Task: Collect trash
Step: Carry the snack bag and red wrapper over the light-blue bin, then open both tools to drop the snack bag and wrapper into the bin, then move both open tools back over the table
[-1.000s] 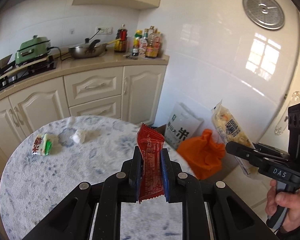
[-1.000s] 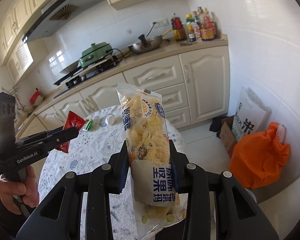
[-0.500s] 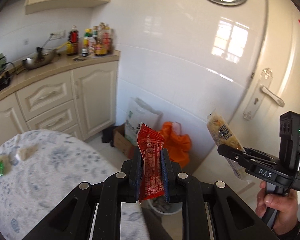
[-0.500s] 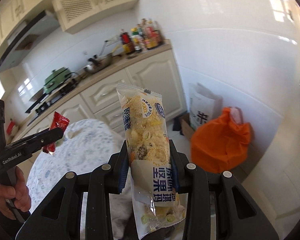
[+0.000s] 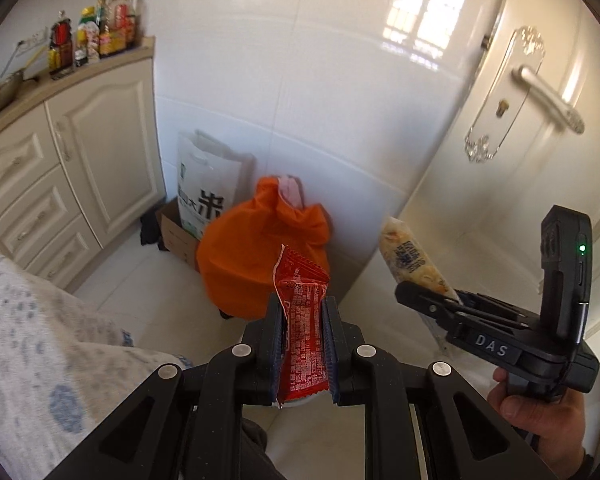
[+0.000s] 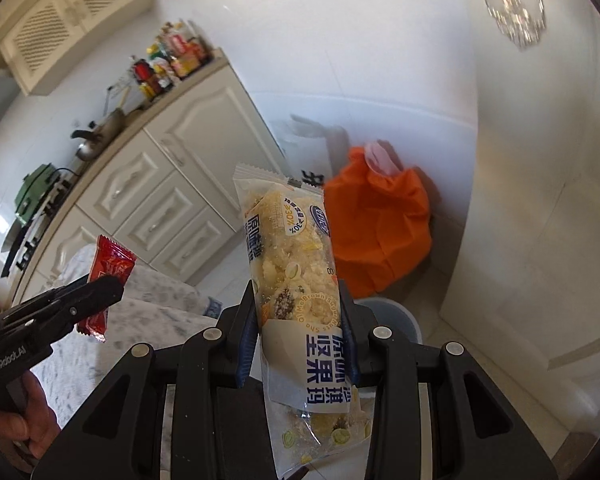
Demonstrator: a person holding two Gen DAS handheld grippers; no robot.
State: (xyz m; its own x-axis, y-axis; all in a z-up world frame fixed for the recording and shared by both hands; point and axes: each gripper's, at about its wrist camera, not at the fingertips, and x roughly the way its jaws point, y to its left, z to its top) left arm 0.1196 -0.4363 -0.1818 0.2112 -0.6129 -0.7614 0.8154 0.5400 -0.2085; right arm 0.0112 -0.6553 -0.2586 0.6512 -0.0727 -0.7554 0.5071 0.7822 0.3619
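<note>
My left gripper [image 5: 302, 314] is shut on a red snack wrapper [image 5: 302, 344] that stands upright between the pads. It is off the table's edge, above the floor in front of an orange bag [image 5: 260, 256]. To its right, a hand holds my right gripper [image 5: 428, 300], shut on a long clear pack of yellow snack [image 5: 410, 258]. In the right wrist view that gripper [image 6: 298, 304] clamps the snack pack [image 6: 292, 248] at its middle. A grey bin [image 6: 398, 314] shows just beyond the pack, below the orange bag [image 6: 376, 232]. The left gripper [image 6: 96, 294] with the red wrapper [image 6: 110, 266] is at the left.
A table under a blue-patterned cloth [image 5: 40, 340] lies at lower left. Cream cabinets [image 5: 100, 140] run along the left wall with bottles [image 5: 96, 36] on the counter. A white printed bag [image 5: 208, 184] and a cardboard box [image 5: 176, 236] stand in the corner. A door with a metal handle [image 5: 544, 92] is at right.
Both grippers have swung away from the table toward the corner with the orange bag and the door, and tipped downward. Each still holds its wrapper. The grey bin has come into view.
</note>
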